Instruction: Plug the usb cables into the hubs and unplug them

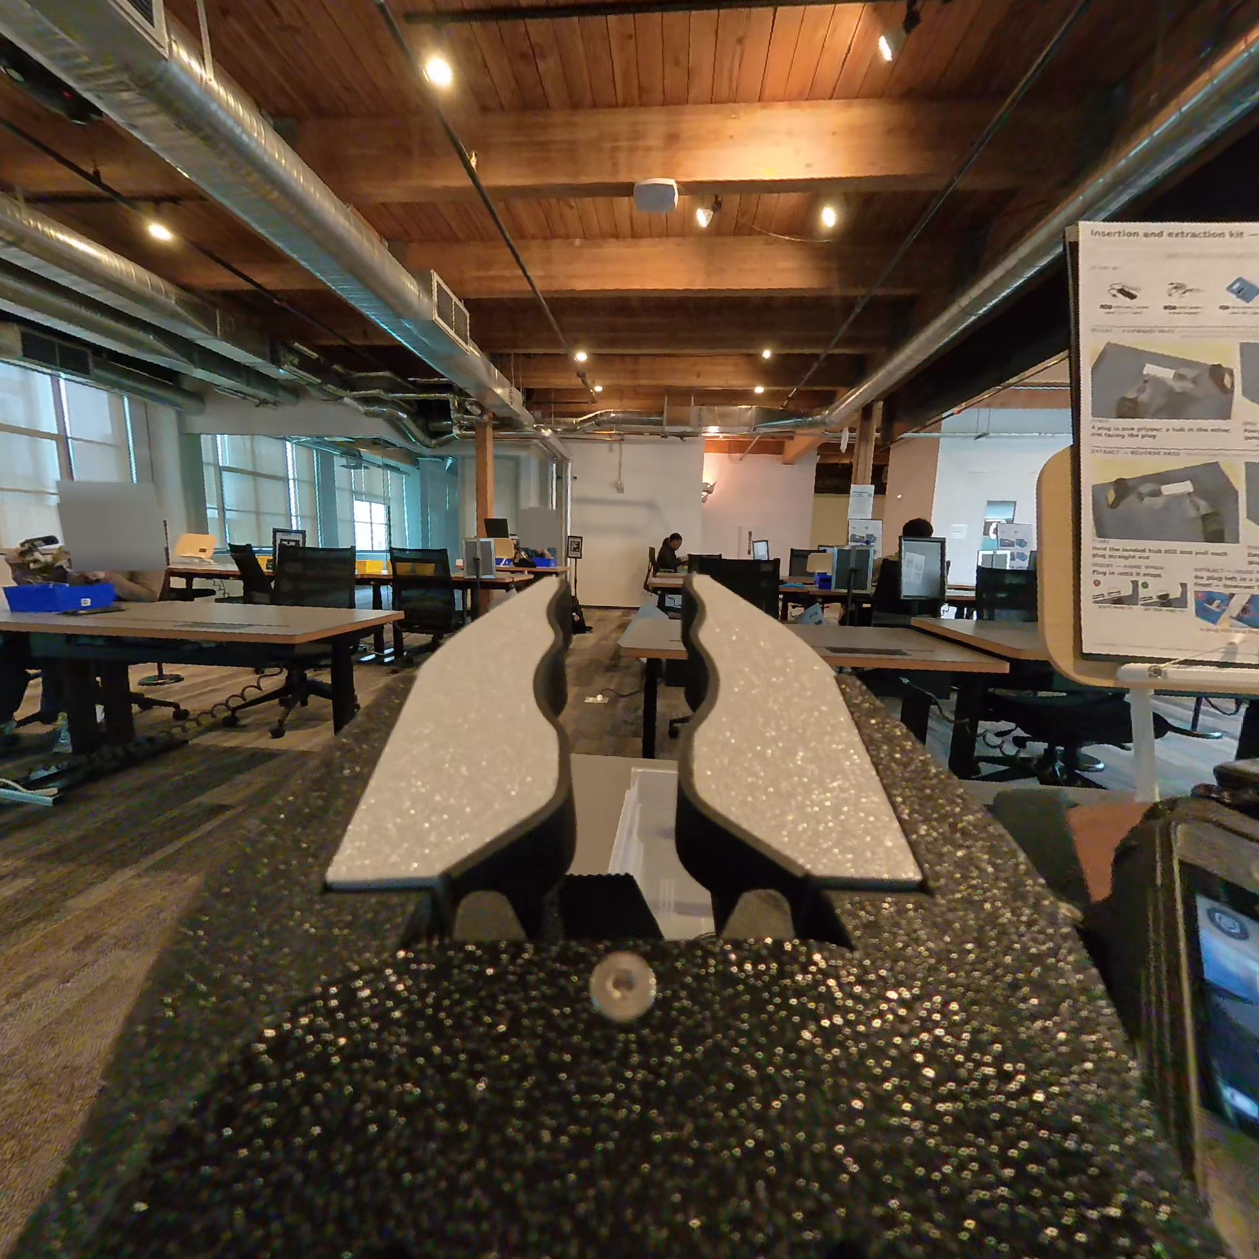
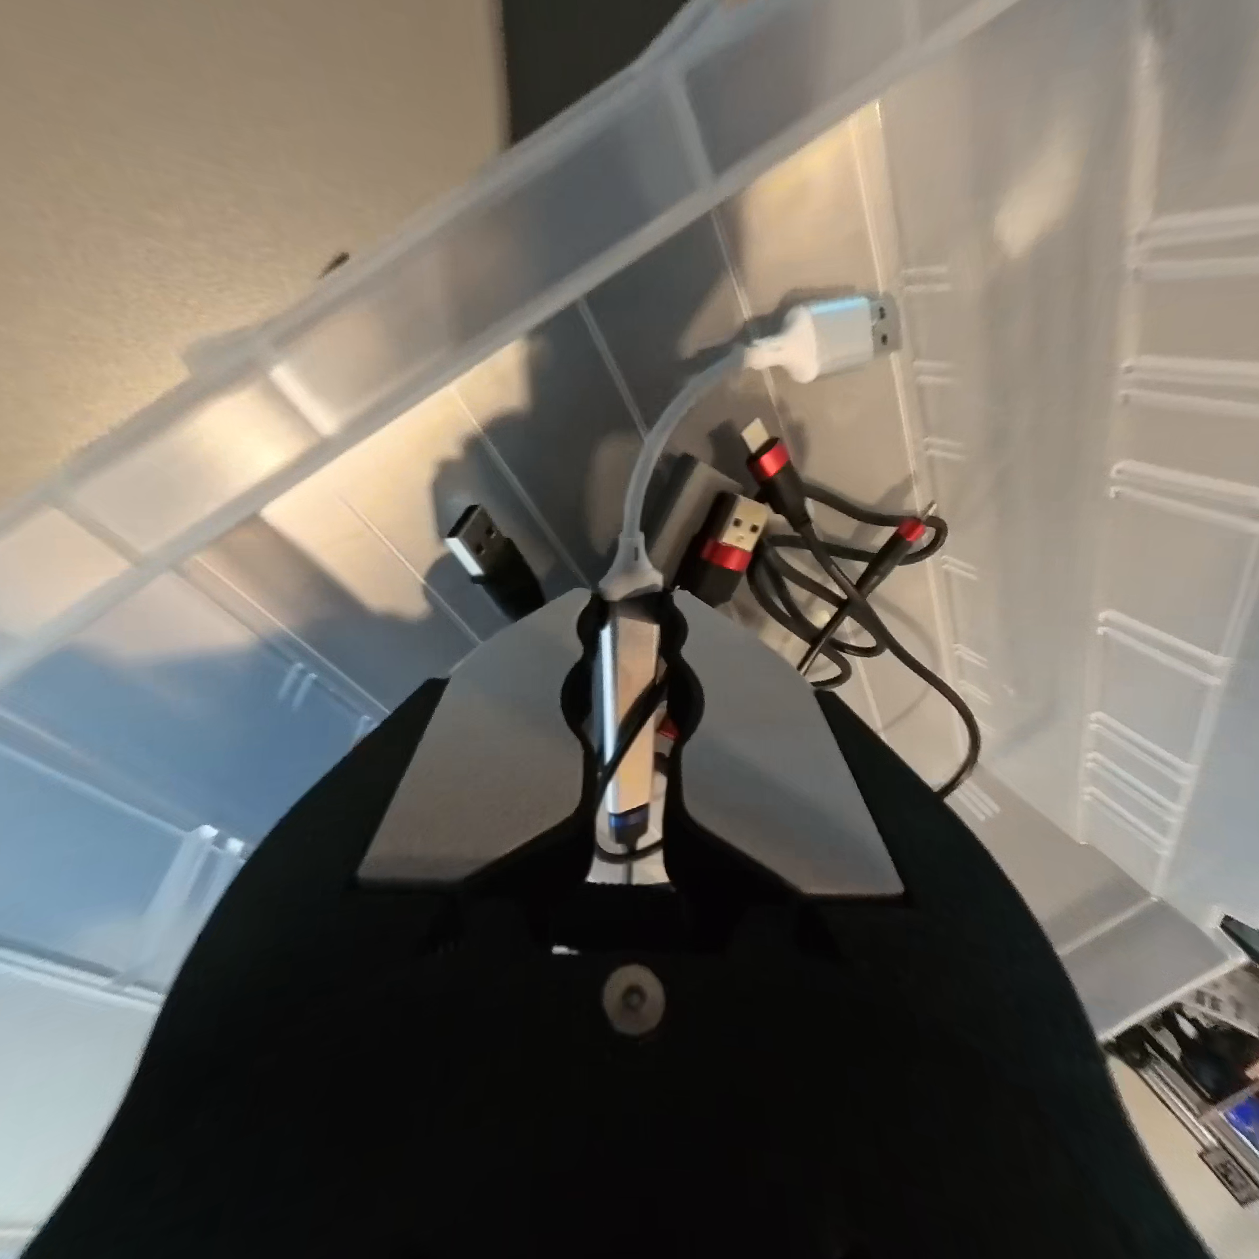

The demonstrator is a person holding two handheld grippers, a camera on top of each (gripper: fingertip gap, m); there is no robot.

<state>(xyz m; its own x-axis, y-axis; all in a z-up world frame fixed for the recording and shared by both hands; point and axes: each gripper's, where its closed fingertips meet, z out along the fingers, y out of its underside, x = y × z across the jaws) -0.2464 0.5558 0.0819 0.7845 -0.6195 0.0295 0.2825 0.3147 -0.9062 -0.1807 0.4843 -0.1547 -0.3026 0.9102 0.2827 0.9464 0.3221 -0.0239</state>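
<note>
Clamping a silver USB hub (image 2: 623, 708) lengthwise between its fingers, the right gripper (image 2: 630, 603) reaches into a clear plastic bin (image 2: 436, 225); the left gripper (image 1: 630, 593) stands part-open, empty.

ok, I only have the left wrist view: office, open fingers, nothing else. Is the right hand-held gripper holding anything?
Observer: Yes. The right hand-held gripper is shut on a silver hub.
Operator: Where's it working?
Observer: Inside a clear plastic bin, pointing down at its floor.
Operator: Cables in there?
Observer: A red-collared plug on a black cable lies loose beside the hub, in no port.
</note>
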